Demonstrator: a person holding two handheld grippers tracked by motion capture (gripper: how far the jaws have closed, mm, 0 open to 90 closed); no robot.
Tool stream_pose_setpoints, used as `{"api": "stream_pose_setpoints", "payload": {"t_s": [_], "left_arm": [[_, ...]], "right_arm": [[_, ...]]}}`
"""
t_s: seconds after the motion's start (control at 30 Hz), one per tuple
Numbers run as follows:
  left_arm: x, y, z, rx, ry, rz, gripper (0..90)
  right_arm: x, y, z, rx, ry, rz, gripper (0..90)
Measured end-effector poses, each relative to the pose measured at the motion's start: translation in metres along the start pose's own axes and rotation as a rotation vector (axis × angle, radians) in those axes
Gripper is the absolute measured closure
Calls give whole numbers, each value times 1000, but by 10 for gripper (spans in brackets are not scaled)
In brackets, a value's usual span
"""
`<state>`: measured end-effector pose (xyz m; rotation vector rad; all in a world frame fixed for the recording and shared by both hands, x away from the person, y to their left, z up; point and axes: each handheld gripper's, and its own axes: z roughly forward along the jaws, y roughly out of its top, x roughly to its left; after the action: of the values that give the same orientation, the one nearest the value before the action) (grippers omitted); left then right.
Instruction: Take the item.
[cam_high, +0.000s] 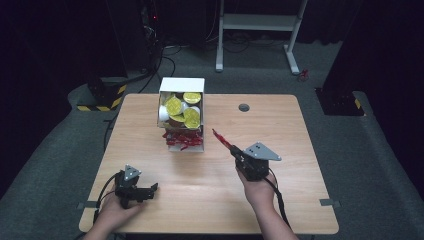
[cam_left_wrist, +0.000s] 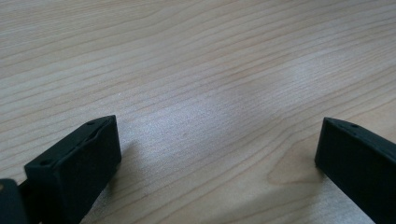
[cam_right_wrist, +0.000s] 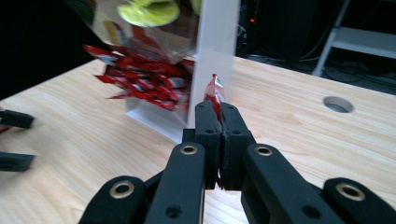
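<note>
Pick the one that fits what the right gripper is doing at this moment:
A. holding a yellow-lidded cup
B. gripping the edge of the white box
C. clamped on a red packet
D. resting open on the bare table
C: in the right gripper view the two jaws of the right gripper are pressed together on a red packet, which sticks out beyond them near the white box.

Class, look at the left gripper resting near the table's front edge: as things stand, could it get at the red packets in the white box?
Probably yes. The left gripper sits open, holding nothing, and bare table lies between it and the red packets at the white box's near side. The right gripper stands off to the side.
</note>
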<state>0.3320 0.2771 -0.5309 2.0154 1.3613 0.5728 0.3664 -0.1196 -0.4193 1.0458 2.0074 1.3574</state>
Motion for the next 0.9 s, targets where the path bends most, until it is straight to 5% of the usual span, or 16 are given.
{"api": "stream_pose_setpoints", "payload": {"t_s": [0.37,0.9], "left_arm": [[0,0,0,0,0,0,6],[0,0,0,0,0,0,6]], "right_arm": [[-28,-13,5,34,-73,46,888],[-48,-5,12,51,-144,46,887]]}}
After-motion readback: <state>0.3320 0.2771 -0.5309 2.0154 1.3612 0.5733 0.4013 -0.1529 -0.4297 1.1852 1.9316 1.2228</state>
